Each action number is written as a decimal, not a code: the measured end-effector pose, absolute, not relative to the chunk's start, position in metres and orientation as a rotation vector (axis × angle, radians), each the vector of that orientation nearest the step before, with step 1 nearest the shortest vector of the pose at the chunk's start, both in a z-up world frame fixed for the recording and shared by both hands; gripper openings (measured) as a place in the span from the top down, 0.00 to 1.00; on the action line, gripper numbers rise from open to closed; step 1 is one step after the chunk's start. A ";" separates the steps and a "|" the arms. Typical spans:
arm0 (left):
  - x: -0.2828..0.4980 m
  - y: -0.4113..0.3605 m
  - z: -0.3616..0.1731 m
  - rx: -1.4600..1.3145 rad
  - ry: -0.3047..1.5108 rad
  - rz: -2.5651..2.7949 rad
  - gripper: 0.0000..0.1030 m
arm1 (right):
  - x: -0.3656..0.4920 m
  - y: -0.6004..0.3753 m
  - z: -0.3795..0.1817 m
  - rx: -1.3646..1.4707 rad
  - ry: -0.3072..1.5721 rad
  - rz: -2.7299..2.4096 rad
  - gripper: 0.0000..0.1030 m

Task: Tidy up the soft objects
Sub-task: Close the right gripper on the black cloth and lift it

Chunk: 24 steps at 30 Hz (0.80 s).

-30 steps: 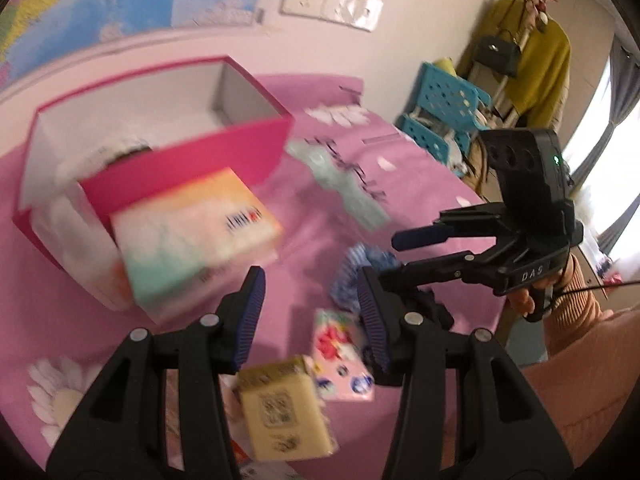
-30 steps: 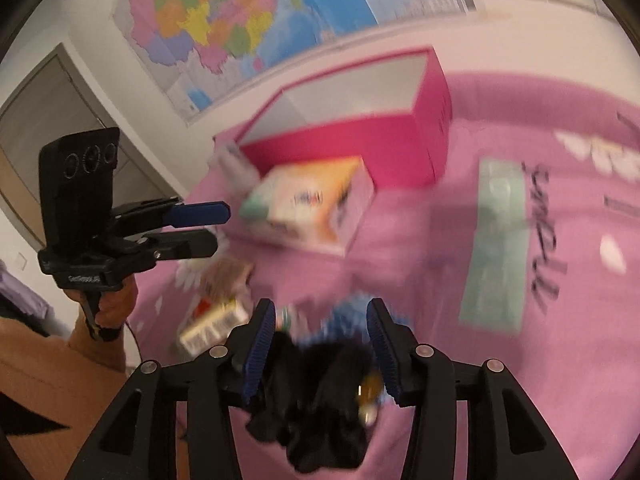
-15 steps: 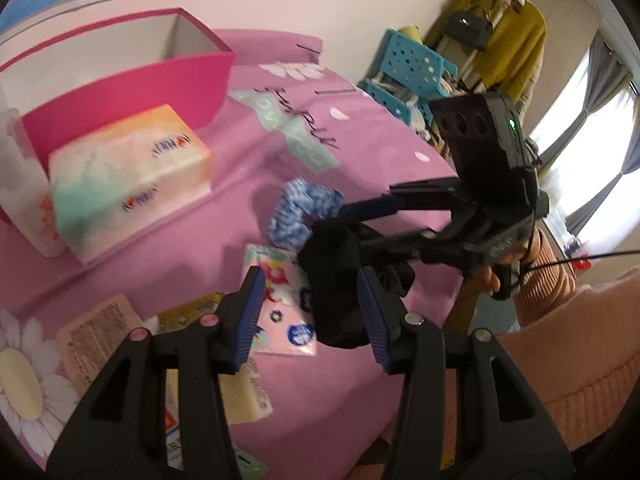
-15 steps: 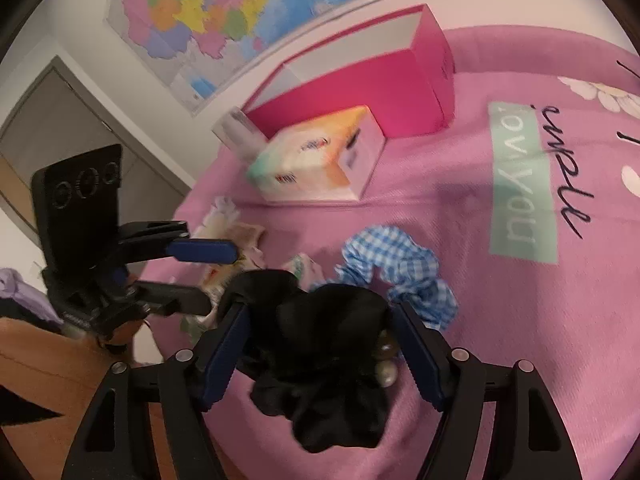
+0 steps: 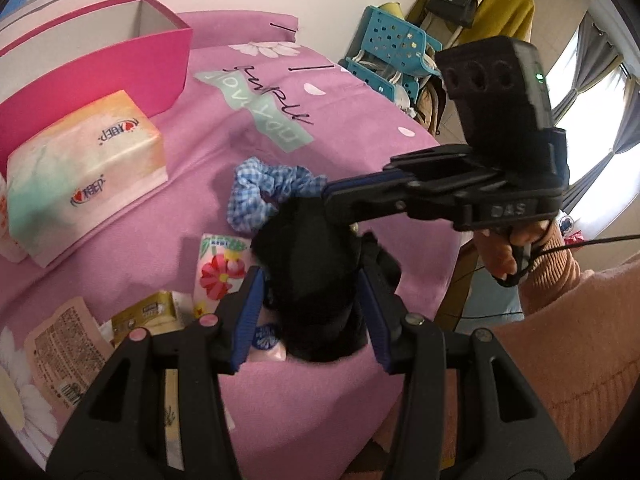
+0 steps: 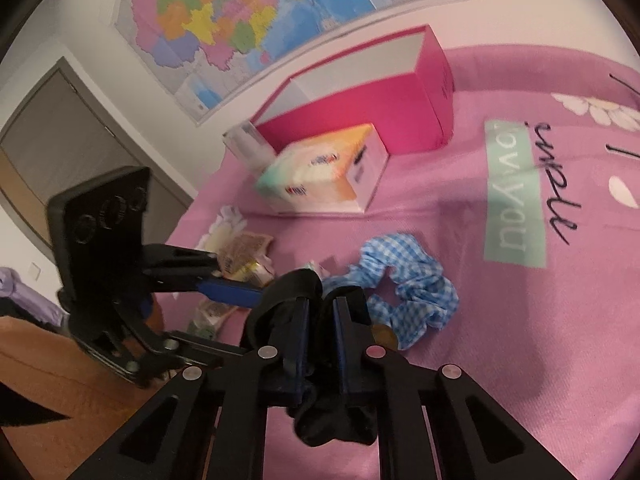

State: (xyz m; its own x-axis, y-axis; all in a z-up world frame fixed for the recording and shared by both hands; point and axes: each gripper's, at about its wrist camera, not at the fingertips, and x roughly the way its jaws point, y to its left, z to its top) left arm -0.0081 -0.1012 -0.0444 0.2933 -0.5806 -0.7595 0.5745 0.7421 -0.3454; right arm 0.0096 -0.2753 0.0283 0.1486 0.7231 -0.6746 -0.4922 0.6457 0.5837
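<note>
My right gripper is shut on a black scrunchie, held above the pink bedspread; in the left wrist view the scrunchie hangs from its fingers. My left gripper is open, its blue pads on either side of the black scrunchie. A blue checked scrunchie lies on the bedspread just beyond, also in the right wrist view. An open pink box stands at the back.
A tissue pack lies in front of the pink box. Small packets and sachets lie near the bed's front edge. Blue baskets and hanging clothes stand beyond the bed.
My right gripper has closed on the black scrunchie. My left gripper has moved in, so its open jaws now bracket the scrunchie.
</note>
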 end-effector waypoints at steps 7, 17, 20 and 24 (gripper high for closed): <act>-0.006 -0.101 -0.051 -0.001 1.041 -0.742 0.62 | 0.012 -0.277 0.028 0.245 1.128 0.853 0.74; -0.008 -0.099 -0.055 -0.002 1.057 -0.740 0.71 | 0.009 -0.270 0.008 0.255 1.171 0.884 0.57; -0.007 -0.098 -0.055 -0.004 1.060 -0.737 0.75 | 0.008 -0.268 0.008 0.220 1.174 0.869 0.90; -0.007 -0.098 -0.054 -0.003 1.056 -0.733 0.81 | 0.003 -0.270 0.011 0.246 1.157 0.898 0.92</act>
